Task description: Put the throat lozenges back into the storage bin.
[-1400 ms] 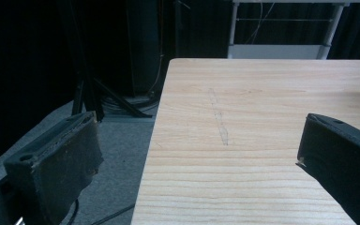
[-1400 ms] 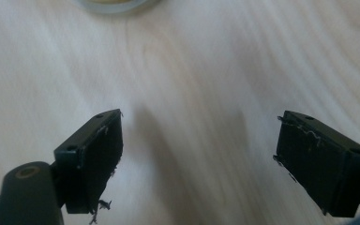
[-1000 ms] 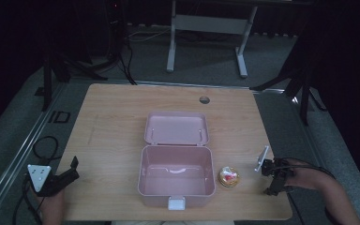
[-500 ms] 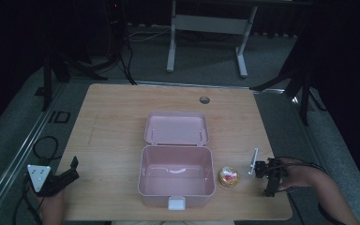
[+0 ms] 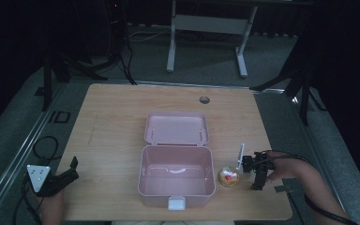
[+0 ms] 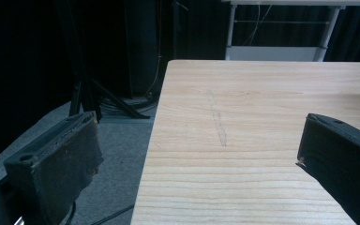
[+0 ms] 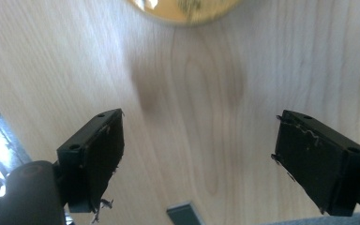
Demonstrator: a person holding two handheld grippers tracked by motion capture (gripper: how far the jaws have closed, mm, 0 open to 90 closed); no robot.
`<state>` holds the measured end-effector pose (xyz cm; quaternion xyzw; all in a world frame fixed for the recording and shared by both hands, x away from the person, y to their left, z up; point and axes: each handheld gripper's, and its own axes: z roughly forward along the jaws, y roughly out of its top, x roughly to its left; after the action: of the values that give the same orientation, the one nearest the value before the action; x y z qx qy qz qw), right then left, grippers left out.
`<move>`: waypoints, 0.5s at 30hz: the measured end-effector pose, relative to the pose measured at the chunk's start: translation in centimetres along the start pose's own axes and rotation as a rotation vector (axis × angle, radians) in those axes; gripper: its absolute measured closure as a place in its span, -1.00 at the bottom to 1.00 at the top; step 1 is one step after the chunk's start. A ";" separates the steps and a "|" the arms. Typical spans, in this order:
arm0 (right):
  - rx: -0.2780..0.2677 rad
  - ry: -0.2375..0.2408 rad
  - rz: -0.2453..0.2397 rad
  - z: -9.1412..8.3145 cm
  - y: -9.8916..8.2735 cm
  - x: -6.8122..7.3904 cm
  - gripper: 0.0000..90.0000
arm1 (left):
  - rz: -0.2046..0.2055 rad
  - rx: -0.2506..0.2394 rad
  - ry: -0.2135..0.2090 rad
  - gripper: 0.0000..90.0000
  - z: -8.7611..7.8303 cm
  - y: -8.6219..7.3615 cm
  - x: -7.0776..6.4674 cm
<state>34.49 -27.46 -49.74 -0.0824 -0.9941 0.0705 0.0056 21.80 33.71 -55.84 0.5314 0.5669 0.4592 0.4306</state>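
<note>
An open pink box (image 5: 177,180) stands mid-table, its lid (image 5: 176,127) laid back behind it. Just right of the box lies a small round yellow and red object (image 5: 228,178); its yellow edge (image 7: 187,8) shows at the top of the right gripper view. My right gripper (image 5: 252,172) hovers close to the right of that object, over bare wood, its jaws wide apart (image 7: 197,140) and holding nothing. My left gripper (image 5: 72,169) rests at the table's front left edge, also open and empty (image 6: 199,140), and looks along the left edge of the tabletop.
A round cable hole (image 5: 204,100) sits near the table's far edge. A small grey strip (image 5: 281,189) lies on the wood by my right hand, and also shows as a grey strip (image 7: 183,213) between the right jaws. Stands and cables crowd the dark floor around the table.
My right gripper has moved left across the table, closer to the round yellow object. The left gripper has stayed put.
</note>
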 end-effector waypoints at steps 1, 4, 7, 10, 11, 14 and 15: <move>-0.005 -0.005 -0.006 -0.1 0.2 0.0 -0.69 | 0.000 -0.001 -0.001 -0.99 0.0 0.0 0.0; -0.028 0.003 -0.016 -0.3 1.3 -0.1 -0.70 | -0.002 -0.003 -0.002 -0.99 0.0 0.0 0.0; -0.038 0.000 -0.048 -0.4 2.4 0.0 -0.70 | -0.005 -0.005 -0.002 -0.99 0.0 0.0 0.1; -0.043 0.006 -0.078 -0.4 3.6 0.1 -0.70 | -0.005 -0.004 -0.003 -0.99 0.0 0.0 0.1; -0.044 0.011 -0.085 -0.4 3.9 0.2 -0.70 | -0.005 -0.003 -0.004 -0.99 0.0 0.0 0.1; -0.054 0.009 -0.114 -0.3 4.9 0.4 -0.70 | -0.005 -0.003 -0.005 -0.99 0.0 0.0 0.1; -0.058 0.008 -0.122 -0.3 5.2 0.4 -0.70 | -0.006 -0.003 -0.005 -0.99 0.0 0.0 0.1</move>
<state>34.90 -22.29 -50.19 -0.0218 -0.9989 0.0410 0.0113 21.76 33.83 -55.85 0.5302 0.5668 0.4572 0.4342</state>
